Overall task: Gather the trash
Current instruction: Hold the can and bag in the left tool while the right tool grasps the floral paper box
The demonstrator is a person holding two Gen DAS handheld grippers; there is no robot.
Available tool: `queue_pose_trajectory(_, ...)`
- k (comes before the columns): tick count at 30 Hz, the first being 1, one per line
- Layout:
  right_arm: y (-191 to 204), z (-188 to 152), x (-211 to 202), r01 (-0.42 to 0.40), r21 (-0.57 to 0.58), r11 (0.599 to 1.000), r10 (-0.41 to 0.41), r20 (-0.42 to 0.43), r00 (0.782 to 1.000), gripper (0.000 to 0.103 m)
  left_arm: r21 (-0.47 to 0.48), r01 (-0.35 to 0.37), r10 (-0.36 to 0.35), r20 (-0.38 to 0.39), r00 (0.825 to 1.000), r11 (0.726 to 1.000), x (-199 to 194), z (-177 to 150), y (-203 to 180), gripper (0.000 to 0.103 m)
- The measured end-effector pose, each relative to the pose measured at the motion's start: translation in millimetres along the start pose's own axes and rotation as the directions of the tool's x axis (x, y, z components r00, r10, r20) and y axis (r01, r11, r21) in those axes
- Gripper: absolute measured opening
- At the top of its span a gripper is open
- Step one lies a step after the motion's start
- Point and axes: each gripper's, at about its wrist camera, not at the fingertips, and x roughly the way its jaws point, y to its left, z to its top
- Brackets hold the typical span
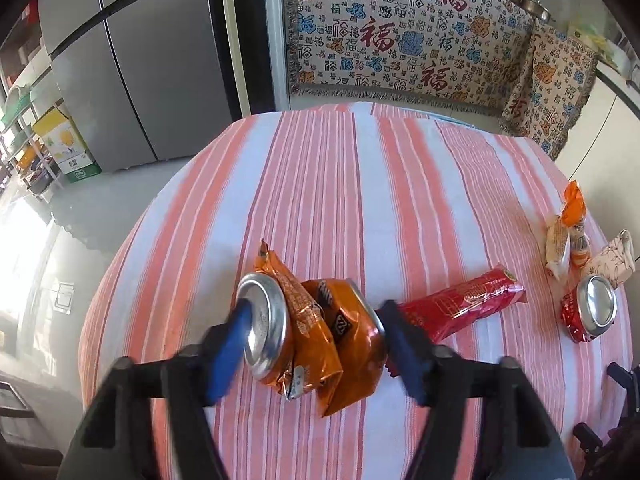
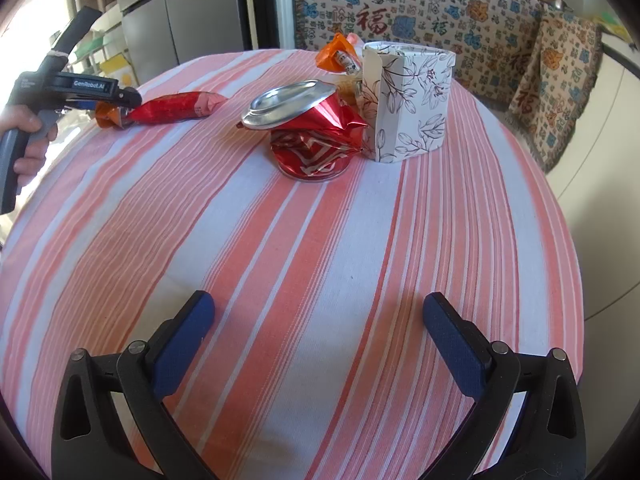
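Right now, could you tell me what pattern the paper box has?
White with dark line-drawn flowers; the paper box shows best in the right wrist view.

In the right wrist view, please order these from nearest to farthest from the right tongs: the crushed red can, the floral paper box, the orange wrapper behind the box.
1. Crushed red can: centre of the table, straight ahead of the right tongs.
2. Floral paper box: just behind the can, to its right.
3. Orange wrapper: behind the box, at its left.

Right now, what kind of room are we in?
Probably a home kitchen or dining area: a tall grey refrigerator stands behind a table with a striped tablecloth, and metal pots sit on a counter beside a patterned woven throw.
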Motion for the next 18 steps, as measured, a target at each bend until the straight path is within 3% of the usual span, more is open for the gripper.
queue_pose_trajectory(9,-0.1,-0.1,0.0,0.0,0.0,1.0,0.0,0.0,1.0,0.103,-0.02,0.013,-0.011,0.102,0.995,1.0,-43.3,-25.0,14.0,0.054)
queue_pose_trajectory(18,-0.1,0.2,0.2,0.0,0.0,1.0,0.0,0.0,1.0,0.103,-0.007,0.121,-0.119,0.141,0.983,0.993,-94.3,-81.8,-4.6,0.054)
